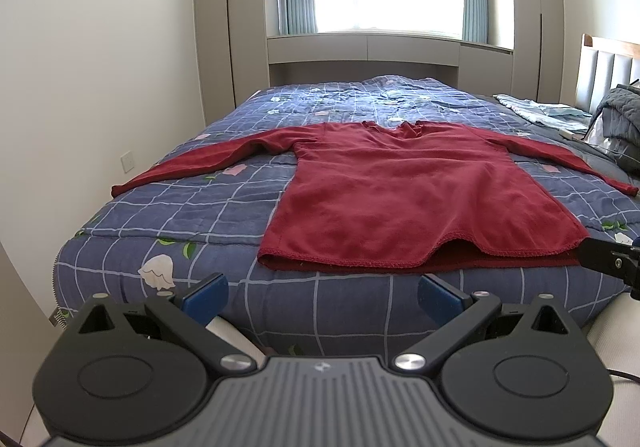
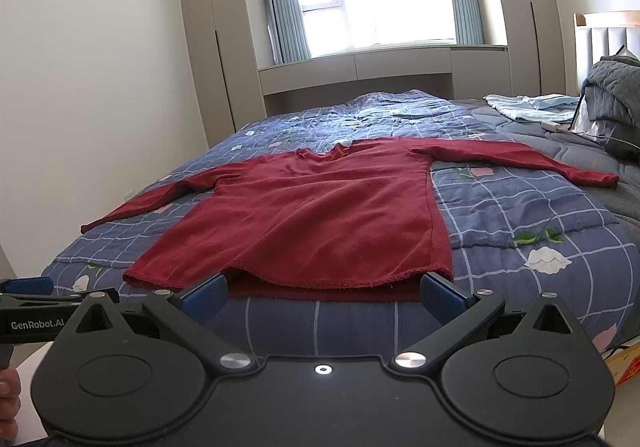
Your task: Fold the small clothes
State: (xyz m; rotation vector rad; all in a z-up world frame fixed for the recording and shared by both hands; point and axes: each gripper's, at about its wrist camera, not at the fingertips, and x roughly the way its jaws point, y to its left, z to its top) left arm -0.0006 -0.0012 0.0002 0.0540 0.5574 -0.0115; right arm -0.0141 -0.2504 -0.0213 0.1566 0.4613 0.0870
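Note:
A dark red long-sleeved top (image 1: 400, 191) lies flat on the bed, hem toward me, both sleeves spread out sideways. It also shows in the right wrist view (image 2: 320, 215). My left gripper (image 1: 323, 295) is open and empty, just short of the bed's near edge, left of the hem's middle. My right gripper (image 2: 323, 293) is open and empty, its blue pads (image 2: 438, 295) right at the hem's near edge, not touching that I can tell. The right gripper's side shows in the left wrist view (image 1: 608, 261); the left gripper's side shows in the right wrist view (image 2: 36, 307).
The bed carries a blue checked quilt (image 1: 224, 203) with flower prints. A grey blanket pile (image 2: 616, 99) and light blue cloth (image 2: 528, 105) lie at the far right by the headboard (image 2: 608, 35). A white wall runs along the left; wardrobes and a window stand behind.

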